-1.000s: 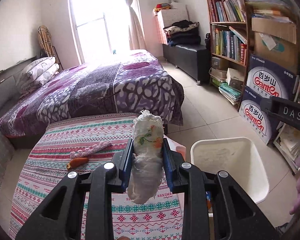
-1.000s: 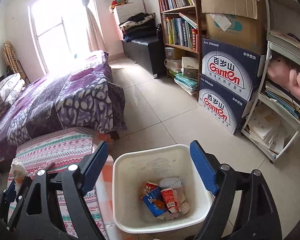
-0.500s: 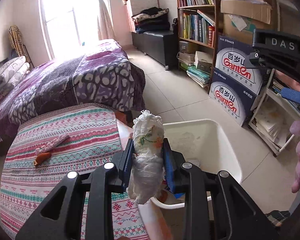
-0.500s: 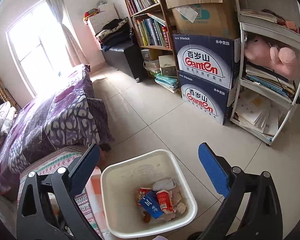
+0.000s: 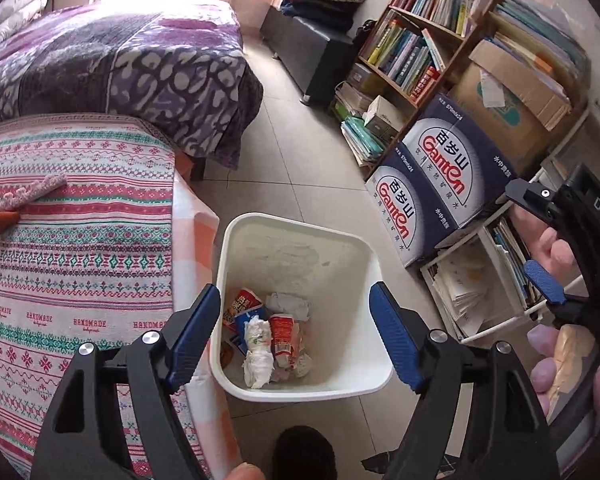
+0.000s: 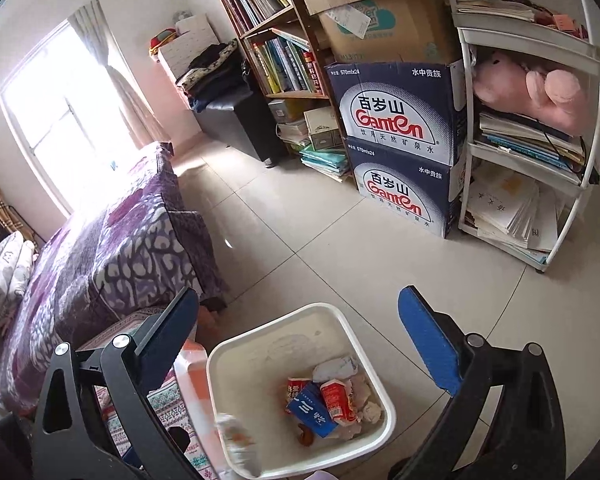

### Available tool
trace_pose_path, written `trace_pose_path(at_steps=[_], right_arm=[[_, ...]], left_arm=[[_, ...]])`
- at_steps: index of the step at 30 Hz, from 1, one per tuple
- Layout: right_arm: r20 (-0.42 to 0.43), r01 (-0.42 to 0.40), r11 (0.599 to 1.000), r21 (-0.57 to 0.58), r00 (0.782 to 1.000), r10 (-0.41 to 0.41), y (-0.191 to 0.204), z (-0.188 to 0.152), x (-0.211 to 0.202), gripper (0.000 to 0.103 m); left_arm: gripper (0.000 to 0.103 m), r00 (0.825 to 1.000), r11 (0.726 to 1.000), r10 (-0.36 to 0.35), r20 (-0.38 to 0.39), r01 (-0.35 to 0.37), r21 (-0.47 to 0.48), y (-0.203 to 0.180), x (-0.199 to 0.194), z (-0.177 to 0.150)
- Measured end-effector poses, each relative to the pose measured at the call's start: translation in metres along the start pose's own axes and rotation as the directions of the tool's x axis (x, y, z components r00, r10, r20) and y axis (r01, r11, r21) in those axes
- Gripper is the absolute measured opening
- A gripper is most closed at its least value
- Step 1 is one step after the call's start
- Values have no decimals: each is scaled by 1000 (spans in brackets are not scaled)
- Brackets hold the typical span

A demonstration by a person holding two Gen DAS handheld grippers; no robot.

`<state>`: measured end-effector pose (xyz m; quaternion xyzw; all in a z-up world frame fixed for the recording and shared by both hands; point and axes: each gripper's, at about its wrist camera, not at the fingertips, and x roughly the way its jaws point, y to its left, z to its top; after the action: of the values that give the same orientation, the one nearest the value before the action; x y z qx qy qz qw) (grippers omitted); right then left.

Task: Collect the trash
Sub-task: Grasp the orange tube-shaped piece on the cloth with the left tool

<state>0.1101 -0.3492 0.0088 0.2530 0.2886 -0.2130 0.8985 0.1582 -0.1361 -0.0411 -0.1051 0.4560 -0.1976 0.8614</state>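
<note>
left hand-held gripper [image 5: 296, 336]: jaws opening, nothing between the pads; I've got it angled down over the bin so whatever leaves it lands inside.
right hand-held gripper [image 6: 300, 352]: jaws spread wide, empty; parked off to the bin's right side, out of the drop line.
wad [image 5: 258, 350]: white crumpled wrapper with an orange-green print. In the left view it sits low in the bin among the other trash; the right view shows it blurred at the near rim, so I judge it's mid-fall.
bin [image 5: 300, 222]: white, square, open top, on the floor tiles, touching the bench's hanging cloth on its left side. Cartons and paper already at the bottom, plenty of depth left.
leftover trash [image 5: 24, 200]: pinkish strip and an orange piece on the bench's striped cloth, far-left part, well apart from the bin. Judged next pickup.
bench edge [image 5: 196, 216]: cloth drapes right beside the bin rim; coming back from the bin I need to lift over that corner.
open room: bare tiles beyond and right of the bin; water boxes [image 5: 432, 184] and white rack [image 6: 540, 200] are well clear. Bed [image 5: 120, 56] butts against the bench's far end, so I'd approach the strip from the near side.
</note>
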Motion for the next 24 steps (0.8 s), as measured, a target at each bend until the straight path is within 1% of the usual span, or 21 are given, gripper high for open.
trace_pose_path(at_steps=[2, 4, 5, 7, 8, 10, 11, 13, 15, 16, 18, 19, 20, 22, 24], right_arm=[[-16, -9, 1000, -6, 1000, 9, 4, -3, 2, 96], [-34, -19, 1000, -21, 999, 19, 12, -7, 4, 96], [-45, -27, 999, -34, 999, 26, 16, -10, 6, 96], [-62, -37, 998, -54, 998, 34, 24, -15, 8, 96], [-69, -41, 997, -63, 997, 37, 28, -17, 9, 96], [-88, -52, 995, -85, 995, 45, 38, -23, 12, 96], [-95, -56, 994, -91, 994, 48, 42, -25, 13, 96], [-108, -63, 992, -108, 993, 52, 50, -29, 16, 96], [-121, -68, 990, -122, 991, 53, 58, -34, 19, 96], [-130, -71, 989, -128, 990, 54, 62, -36, 21, 96], [-154, -81, 988, -131, 986, 60, 70, -40, 25, 96], [-167, -88, 987, -133, 984, 65, 74, -42, 27, 96], [-176, -91, 987, -136, 982, 67, 77, -44, 28, 96], [-188, -94, 984, -151, 980, 65, 86, -49, 31, 96], [-197, -98, 981, -168, 978, 64, 95, -54, 34, 96]], left_arm=[[77, 999, 999, 41, 8, -41, -19, 14, -3, 3], [78, 994, 993, 111, -1, -111, -30, 34, -2, 6], [78, 987, 986, 161, -5, -161, -31, 45, -1, 8], [78, 961, 961, 276, 2, -276, -28, 72, 0, 11], [78, 943, 943, 333, 0, -333, -17, 86, 3, 13], [78, 891, 892, 453, -22, -452, 18, 117, 10, 17], [78, 866, 867, 499, -31, -498, 31, 133, 13, 20], [78, 809, 811, 586, -54, -583, 53, 168, 19, 23], [78, 756, 759, 651, -71, -647, 75, 199, 24, 26], [78, 734, 737, 676, -69, -671, 84, 214, 26, 28], [78, 706, 710, 704, -74, -698, 98, 239, 28, 33], [78, 698, 703, 711, -81, -705, 93, 251, 29, 36], [78, 697, 703, 711, -90, -707, 82, 262, 29, 37], [78, 702, 710, 704, -106, -701, 68, 284, 32, 42], [78, 707, 714, 700, -101, -695, 82, 296, 36, 45]])
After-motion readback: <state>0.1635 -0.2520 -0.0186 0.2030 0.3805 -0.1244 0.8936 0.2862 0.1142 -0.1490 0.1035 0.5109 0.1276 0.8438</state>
